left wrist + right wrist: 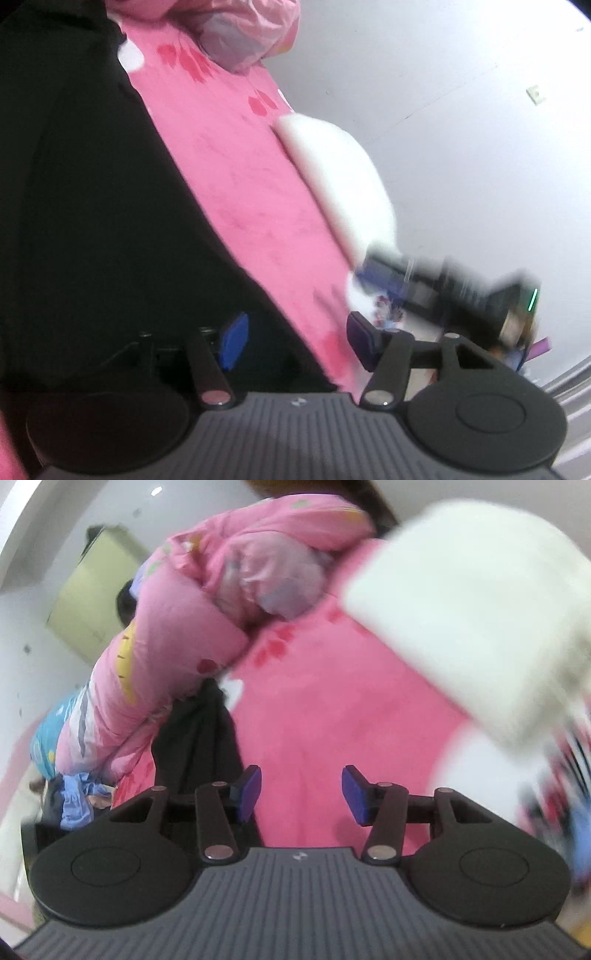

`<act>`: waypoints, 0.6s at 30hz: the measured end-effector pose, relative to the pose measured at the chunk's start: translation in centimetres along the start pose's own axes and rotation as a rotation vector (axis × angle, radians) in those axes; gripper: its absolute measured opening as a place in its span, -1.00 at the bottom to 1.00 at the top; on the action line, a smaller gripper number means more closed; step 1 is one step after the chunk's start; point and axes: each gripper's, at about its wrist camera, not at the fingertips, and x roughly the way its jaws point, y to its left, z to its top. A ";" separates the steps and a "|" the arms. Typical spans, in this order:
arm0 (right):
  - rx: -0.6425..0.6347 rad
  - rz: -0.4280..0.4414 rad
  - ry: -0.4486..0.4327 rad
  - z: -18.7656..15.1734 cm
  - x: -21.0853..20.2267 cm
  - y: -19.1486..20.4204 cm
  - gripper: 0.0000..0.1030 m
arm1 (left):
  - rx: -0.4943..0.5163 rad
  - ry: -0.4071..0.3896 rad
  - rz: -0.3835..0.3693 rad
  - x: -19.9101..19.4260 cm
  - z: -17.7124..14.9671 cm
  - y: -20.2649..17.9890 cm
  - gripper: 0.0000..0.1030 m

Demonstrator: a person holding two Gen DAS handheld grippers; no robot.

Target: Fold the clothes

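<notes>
A black garment (pixel 92 206) lies on the pink bed sheet (pixel 240 184) and fills the left of the left wrist view. My left gripper (pixel 295 341) stands open at the garment's edge, with nothing between its blue pads. In the right wrist view the same black garment (pixel 199 746) shows as a dark strip left of centre. My right gripper (pixel 301 797) is open above the pink sheet (pixel 325 716), empty. A folded white cloth (pixel 343 184) rests on the sheet, and it appears blurred at the upper right in the right wrist view as the white cloth (pixel 472 605).
A bunched pink quilt (pixel 207 602) is piled at the far side of the bed. A blue cloth (pixel 75 805) lies at the left. The other hand-held gripper (pixel 454 291) shows blurred at the right, in front of a white wall (pixel 461 110). A pale green cabinet (pixel 92 602) stands behind.
</notes>
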 end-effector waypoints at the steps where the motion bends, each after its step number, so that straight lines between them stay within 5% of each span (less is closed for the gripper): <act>1: 0.024 0.015 -0.009 -1.0 -0.8 -0.3 -0.07 | -0.013 -0.016 -0.013 -1.1 0.1 -0.1 0.17; 5: 0.118 0.142 -0.014 -4.6 -2.0 -0.5 -0.07 | -0.015 -0.109 -0.006 -7.4 0.0 -0.5 0.27; 12: 0.103 0.316 0.103 -7.5 1.8 3.8 -0.07 | 0.007 -0.202 0.232 -18.6 -4.4 0.0 0.29; 18: 0.077 0.281 0.247 -8.4 5.9 7.0 -0.07 | 0.088 -0.160 0.380 -21.3 -9.5 -0.5 0.28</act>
